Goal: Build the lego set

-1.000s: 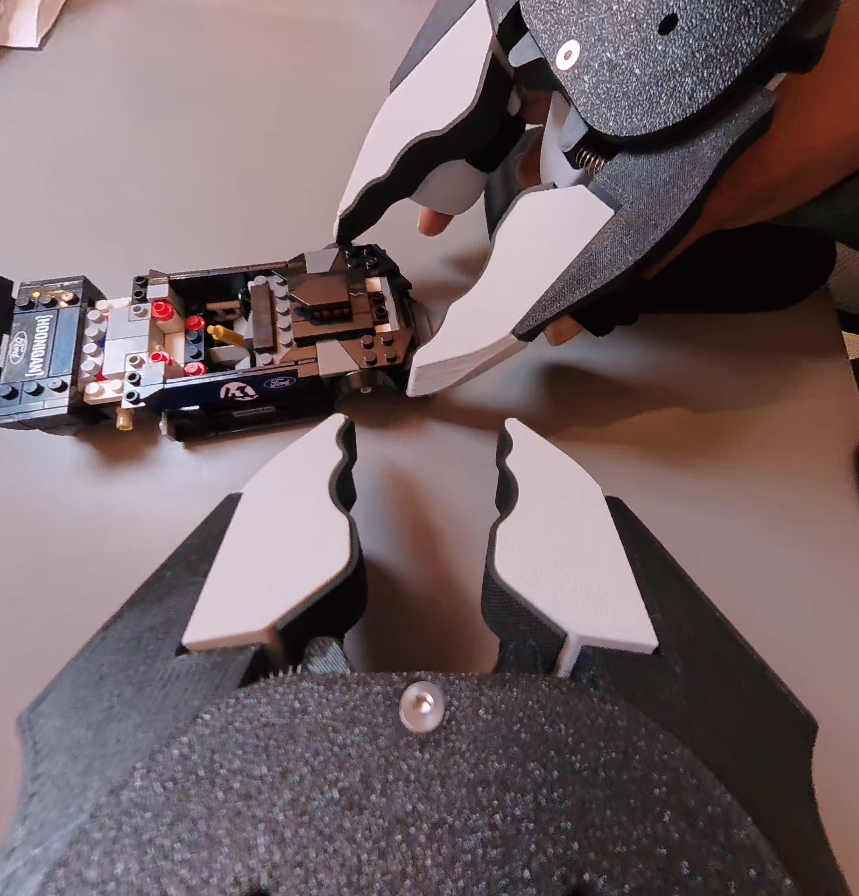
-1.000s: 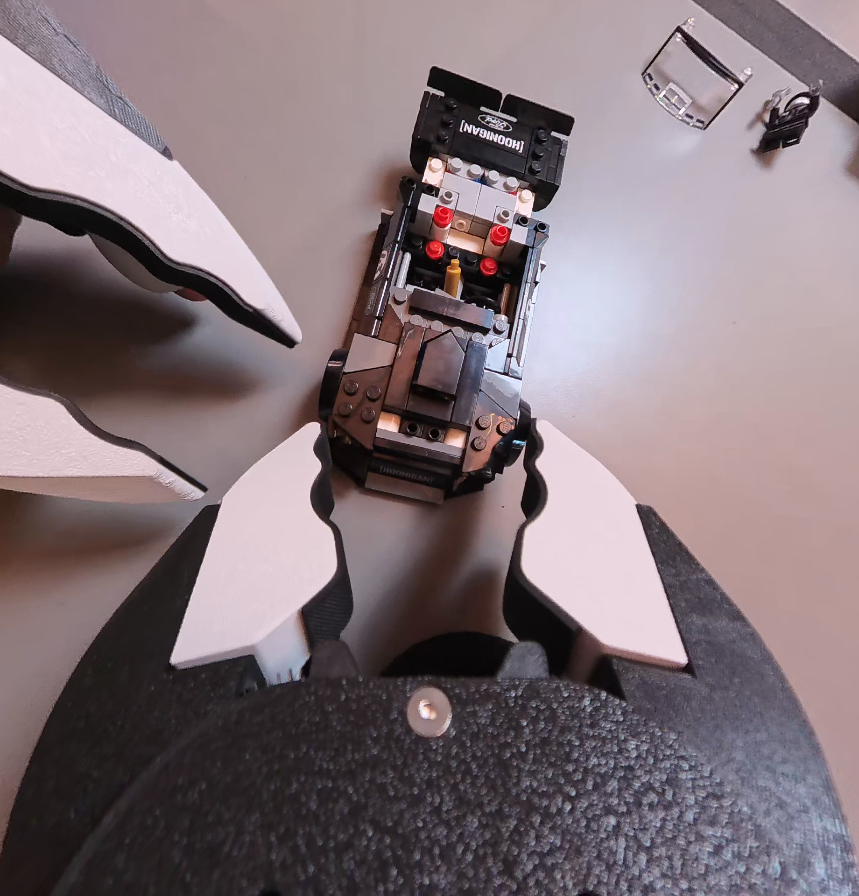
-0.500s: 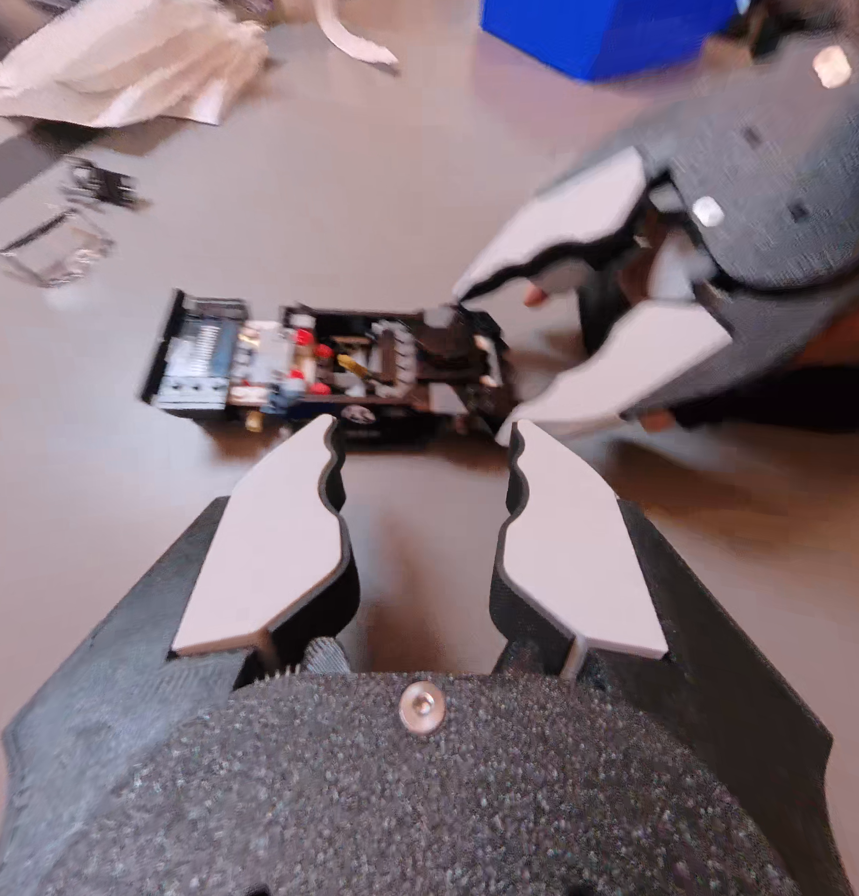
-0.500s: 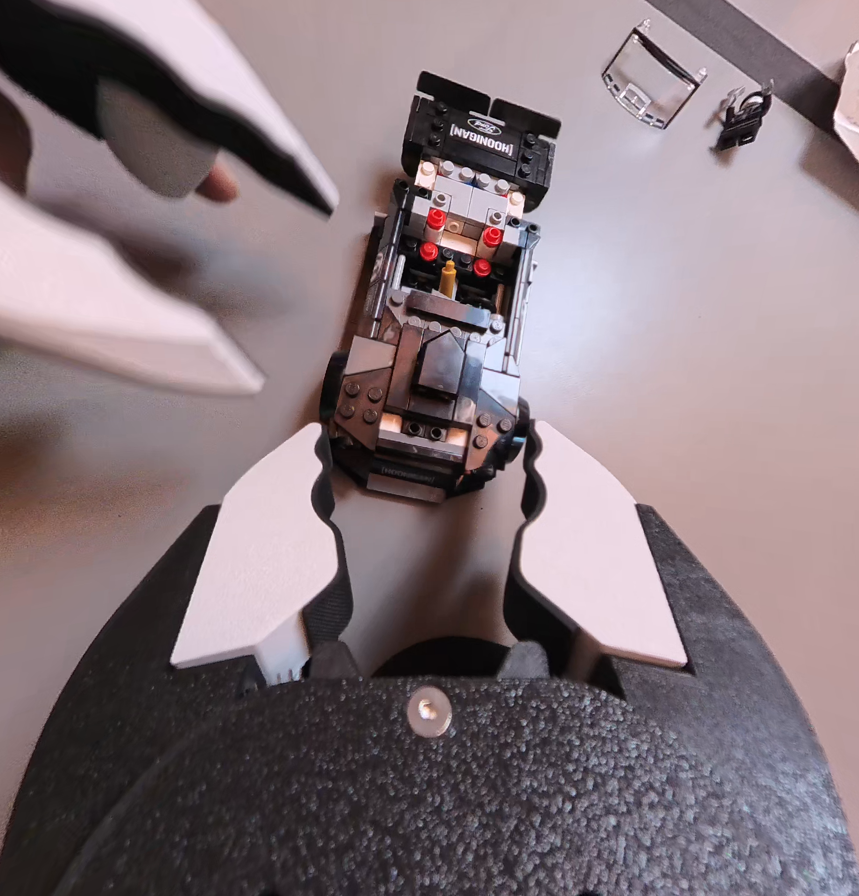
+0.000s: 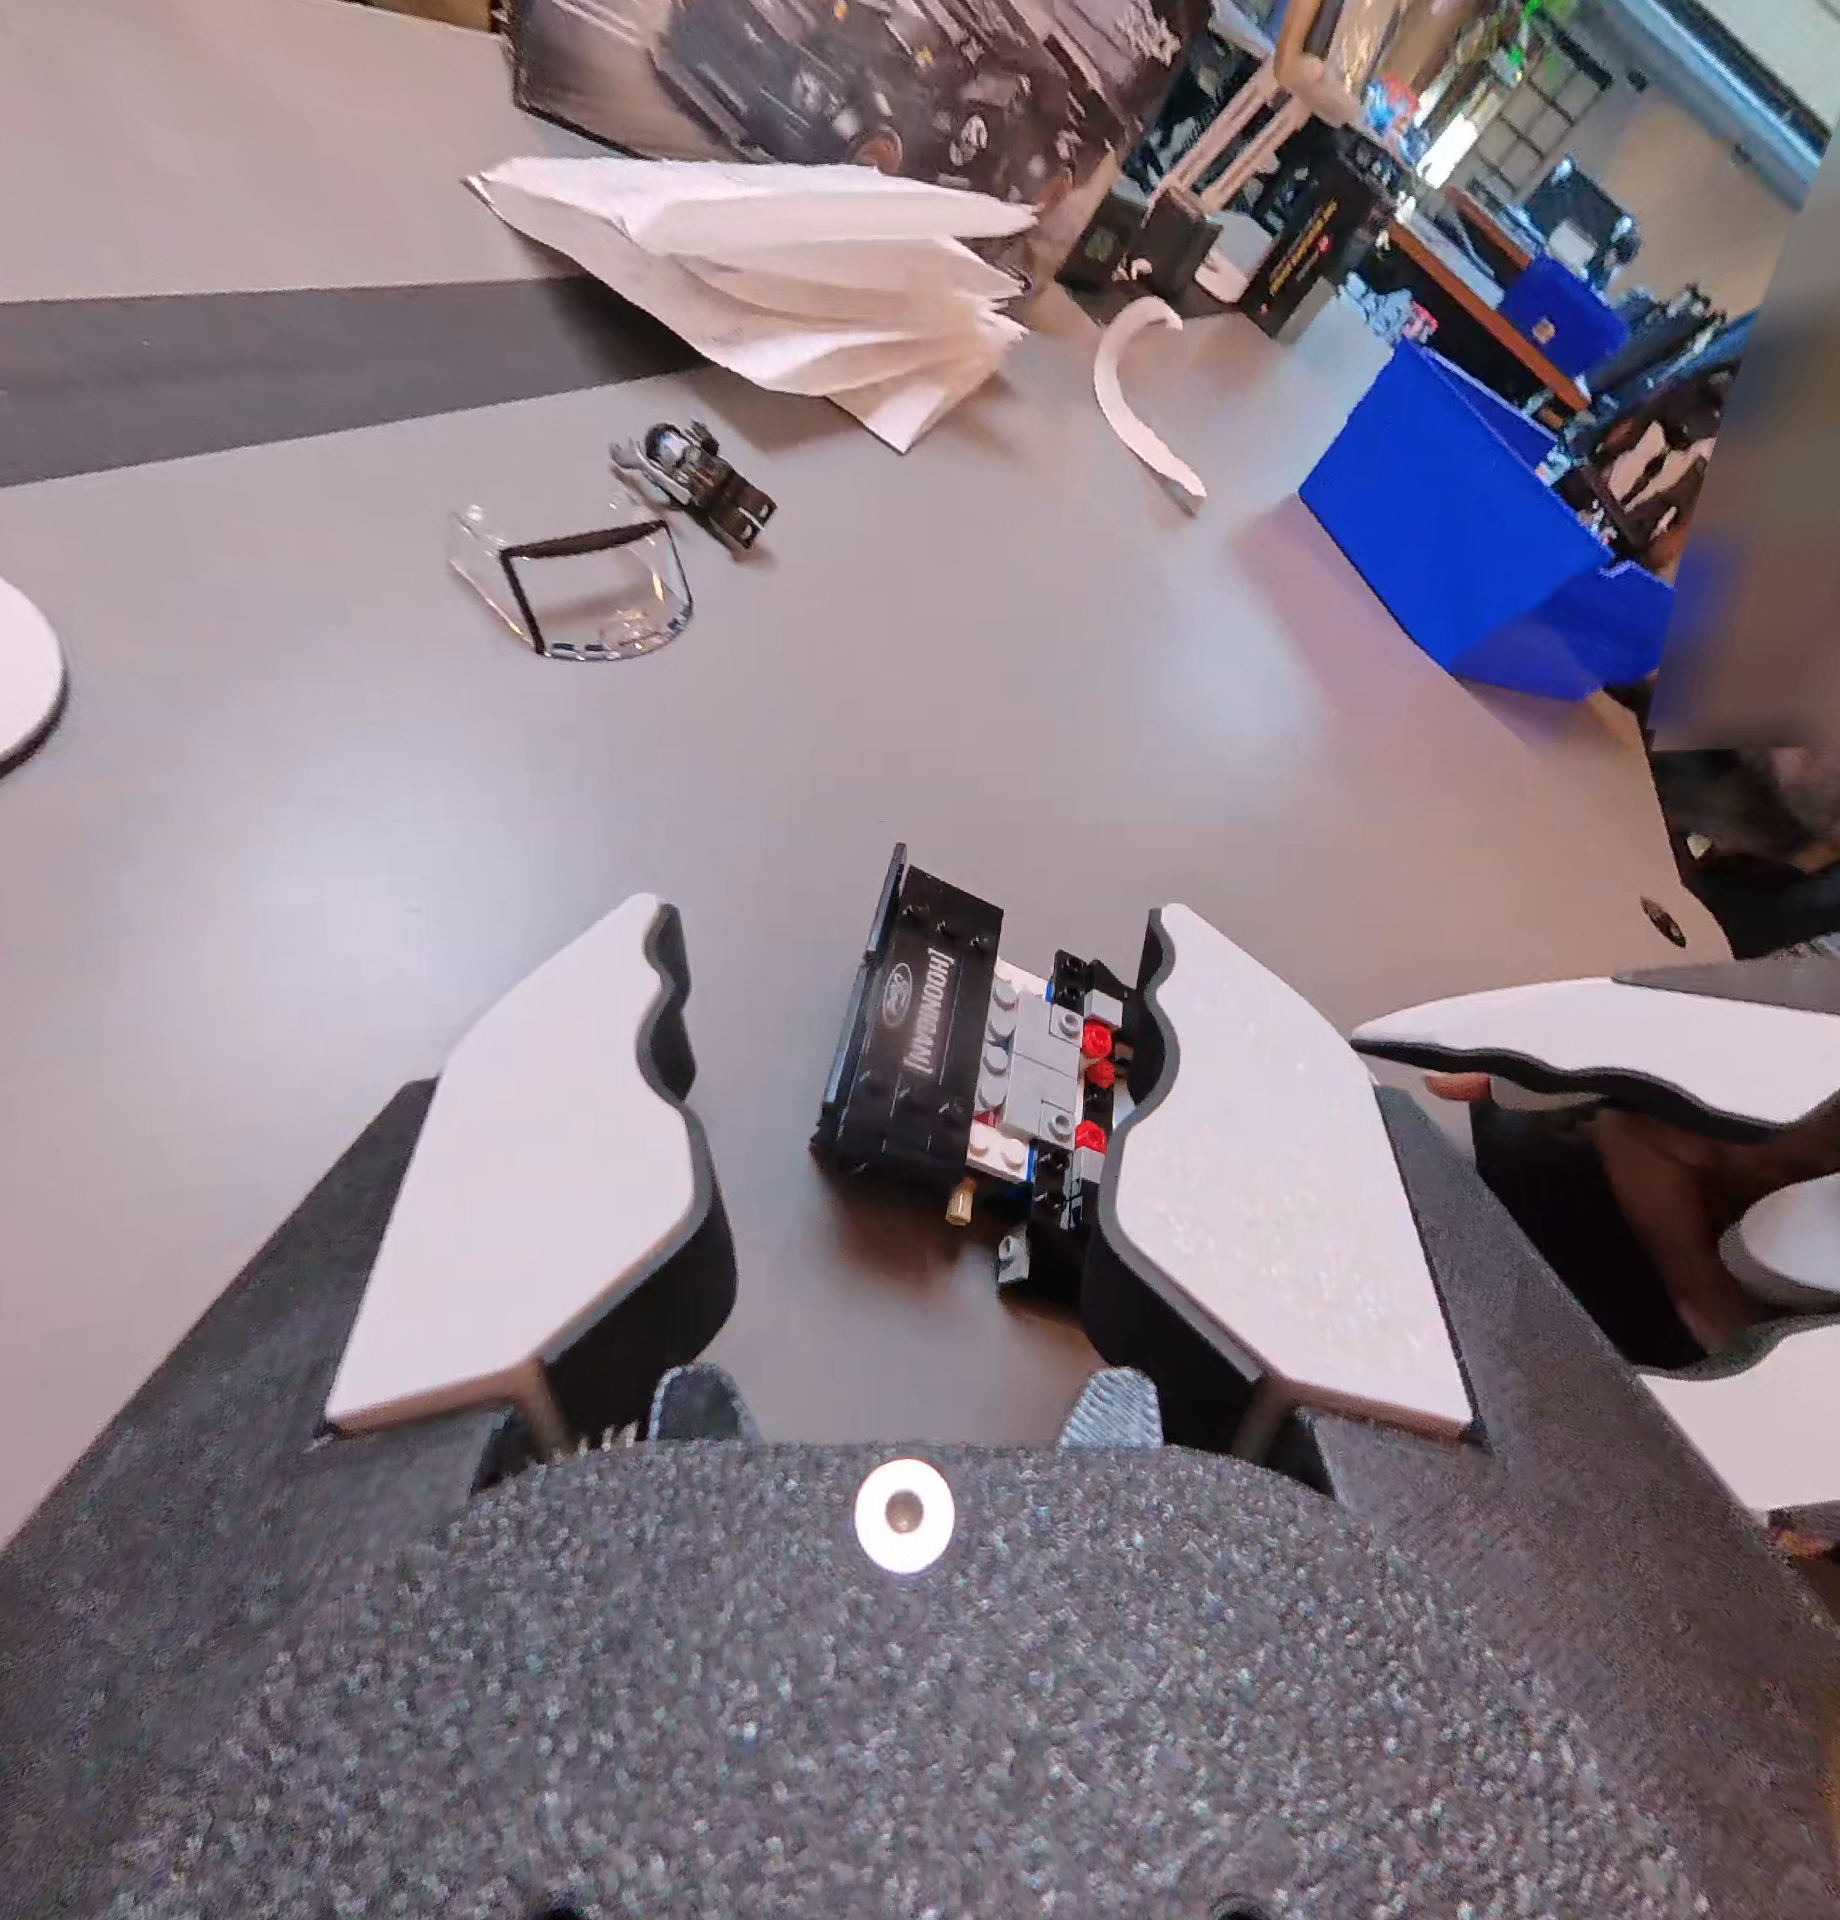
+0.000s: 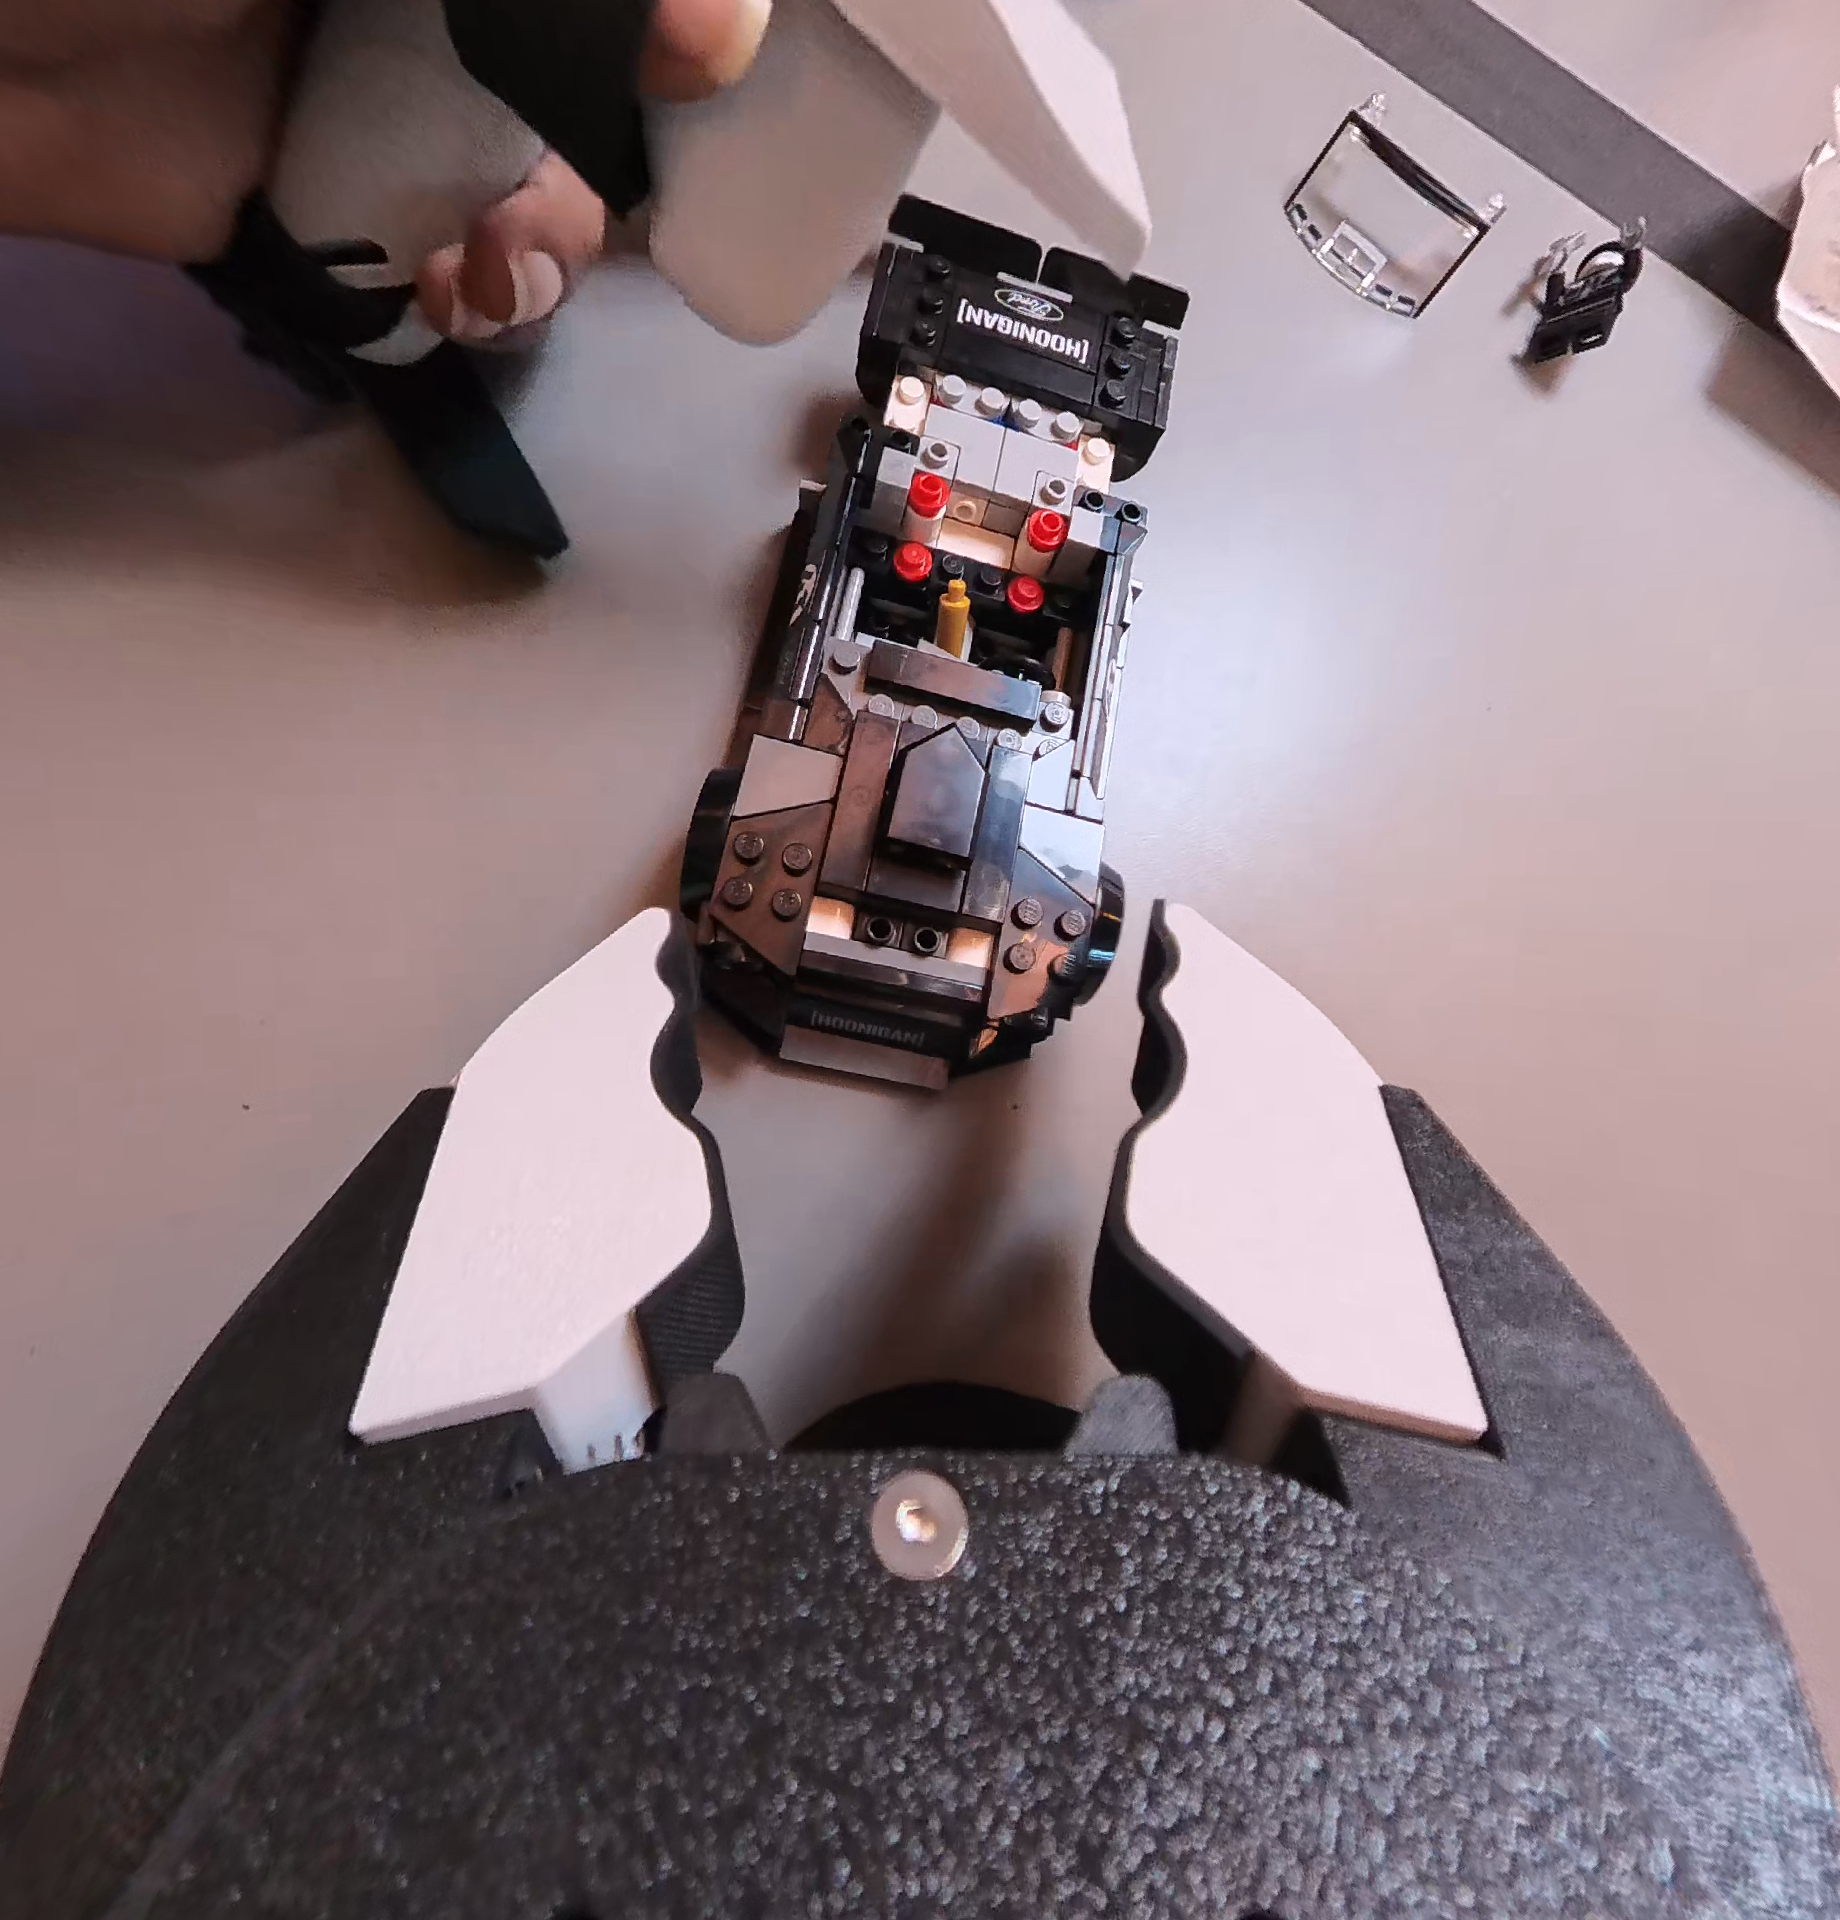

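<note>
A partly built black Lego car with grey and red studs stands on the grey table. My right gripper is open, with its fingers on either side of the car's front end. My left gripper is open at the car's rear, and the black rear wing lies between its fingers. The rest of the car is hidden behind its right finger. The left gripper's white fingers show above the wing in the right wrist view. A right gripper finger shows at the right edge of the left wrist view.
A clear windshield piece and a small black part lie beyond the car. Folded white paper, a dark box, a white curved strip and a blue bin stand farther back.
My left gripper has swung from the car's side round to its rear, and the wing now sits between its fingers. My right gripper has stayed at the car's front.
</note>
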`<state>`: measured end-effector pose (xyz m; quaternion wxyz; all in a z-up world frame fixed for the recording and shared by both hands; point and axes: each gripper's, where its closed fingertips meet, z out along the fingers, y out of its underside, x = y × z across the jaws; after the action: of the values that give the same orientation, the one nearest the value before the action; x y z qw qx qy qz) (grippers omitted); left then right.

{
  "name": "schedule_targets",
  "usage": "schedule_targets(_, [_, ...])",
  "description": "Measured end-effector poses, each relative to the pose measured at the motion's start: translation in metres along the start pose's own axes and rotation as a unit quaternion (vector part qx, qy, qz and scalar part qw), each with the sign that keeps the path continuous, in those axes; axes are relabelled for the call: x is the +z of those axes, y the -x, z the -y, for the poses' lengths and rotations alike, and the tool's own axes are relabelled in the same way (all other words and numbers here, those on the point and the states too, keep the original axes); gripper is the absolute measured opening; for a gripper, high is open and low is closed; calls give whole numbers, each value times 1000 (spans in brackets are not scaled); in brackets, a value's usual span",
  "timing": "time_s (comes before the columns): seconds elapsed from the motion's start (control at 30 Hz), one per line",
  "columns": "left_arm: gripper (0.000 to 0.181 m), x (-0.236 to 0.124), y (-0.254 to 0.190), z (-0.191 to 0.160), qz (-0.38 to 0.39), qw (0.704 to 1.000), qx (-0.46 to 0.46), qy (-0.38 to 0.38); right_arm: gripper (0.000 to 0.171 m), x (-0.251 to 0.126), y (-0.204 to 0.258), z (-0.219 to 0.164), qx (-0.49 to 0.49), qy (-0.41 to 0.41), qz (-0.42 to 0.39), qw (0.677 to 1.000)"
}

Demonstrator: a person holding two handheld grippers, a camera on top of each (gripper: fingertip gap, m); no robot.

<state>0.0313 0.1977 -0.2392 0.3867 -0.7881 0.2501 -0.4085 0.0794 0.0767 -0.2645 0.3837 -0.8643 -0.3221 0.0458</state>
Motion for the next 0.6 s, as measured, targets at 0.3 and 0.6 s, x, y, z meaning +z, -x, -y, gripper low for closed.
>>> schedule_targets(0.3, [74, 3, -7, -7, -22, 999, 17, 19, 58, -26, -2, 0, 3, -31, 12, 999])
schedule_targets(0.6, [62, 8, -14, -16, -38, 997, 29, 53, 0, -24, 34, -9, -21, -14, 67, 997])
